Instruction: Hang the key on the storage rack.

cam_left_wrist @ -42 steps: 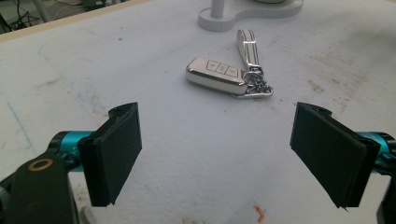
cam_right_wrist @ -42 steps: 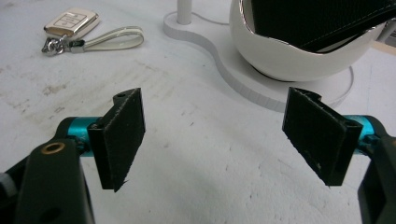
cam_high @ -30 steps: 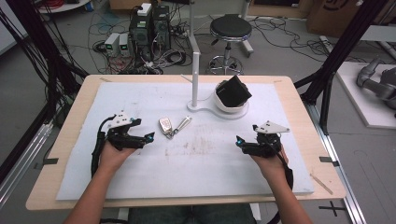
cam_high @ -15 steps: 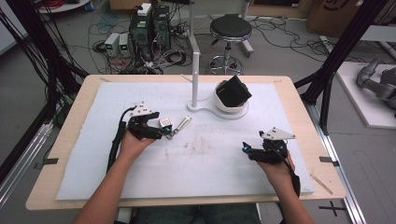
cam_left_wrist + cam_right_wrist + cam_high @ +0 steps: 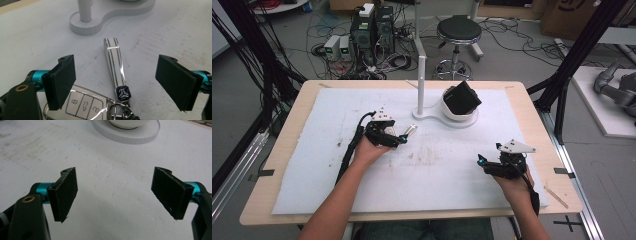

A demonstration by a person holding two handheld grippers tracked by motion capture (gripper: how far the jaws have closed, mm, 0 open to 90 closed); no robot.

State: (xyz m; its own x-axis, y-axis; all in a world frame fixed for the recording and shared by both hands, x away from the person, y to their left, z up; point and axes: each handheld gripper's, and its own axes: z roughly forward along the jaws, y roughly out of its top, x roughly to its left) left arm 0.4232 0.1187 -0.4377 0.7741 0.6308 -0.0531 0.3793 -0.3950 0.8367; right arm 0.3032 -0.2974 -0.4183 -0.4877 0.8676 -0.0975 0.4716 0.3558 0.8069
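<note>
left gripper [image 5: 117, 83] hangs with jaws wide apart over a car key fob [image 5: 82, 106] on the white mat [image 5: 327, 150] of the desk.
the fob sits low by the left jaw, its striped strap [image 5: 115, 65] between them; closing here may catch only strap or ring and let the fob swing. right gripper [image 5: 115, 193], jaws spread, holds nothing.

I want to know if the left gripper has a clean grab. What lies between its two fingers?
In the left gripper view, the left gripper is open, and the key fob with its striped strap lies on the white mat between the fingers.
</note>
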